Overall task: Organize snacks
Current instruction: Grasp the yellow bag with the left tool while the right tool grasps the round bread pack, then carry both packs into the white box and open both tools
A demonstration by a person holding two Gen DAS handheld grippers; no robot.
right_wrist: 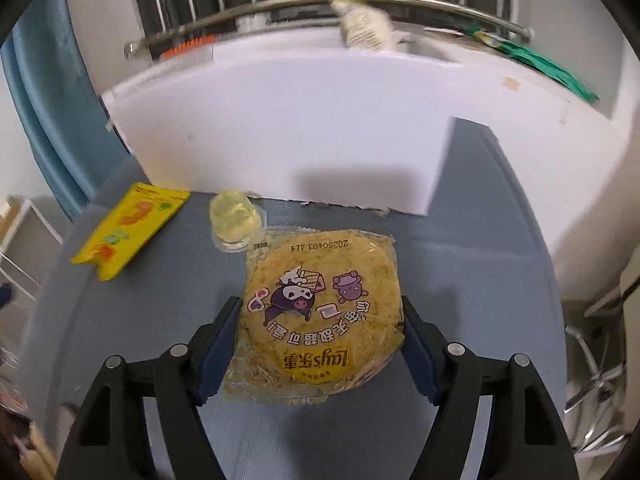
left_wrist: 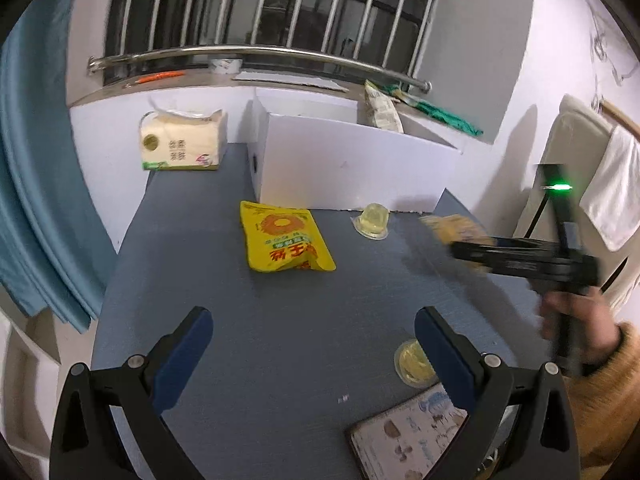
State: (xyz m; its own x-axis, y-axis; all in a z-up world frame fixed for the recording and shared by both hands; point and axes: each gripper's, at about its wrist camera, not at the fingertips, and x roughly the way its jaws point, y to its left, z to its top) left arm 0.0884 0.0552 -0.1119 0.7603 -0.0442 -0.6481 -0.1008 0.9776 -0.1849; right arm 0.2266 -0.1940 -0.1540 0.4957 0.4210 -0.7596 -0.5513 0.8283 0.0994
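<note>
A round yellow Lay's snack pack (right_wrist: 320,292) lies on the blue-grey table (right_wrist: 480,240) in front of the white box (right_wrist: 280,128). My right gripper (right_wrist: 320,344) straddles it, and both blue pads touch the crinkled wrapper's sides. The left wrist view shows that gripper (left_wrist: 468,248) blurred at the right, with the pack (left_wrist: 448,226) at its tips. A yellow seed bag (left_wrist: 280,240) and a clear jelly cup (left_wrist: 372,222) lie near the box (left_wrist: 344,160). My left gripper (left_wrist: 314,344) stands open over bare table, with a second jelly cup (left_wrist: 412,362) beside its right finger.
A tissue pack (left_wrist: 180,140) sits at the back left against the wall. A printed card or booklet (left_wrist: 408,440) lies at the near right edge. More packets rest on the window sill (left_wrist: 384,108) behind the box. A blue curtain (left_wrist: 36,200) hangs at the left.
</note>
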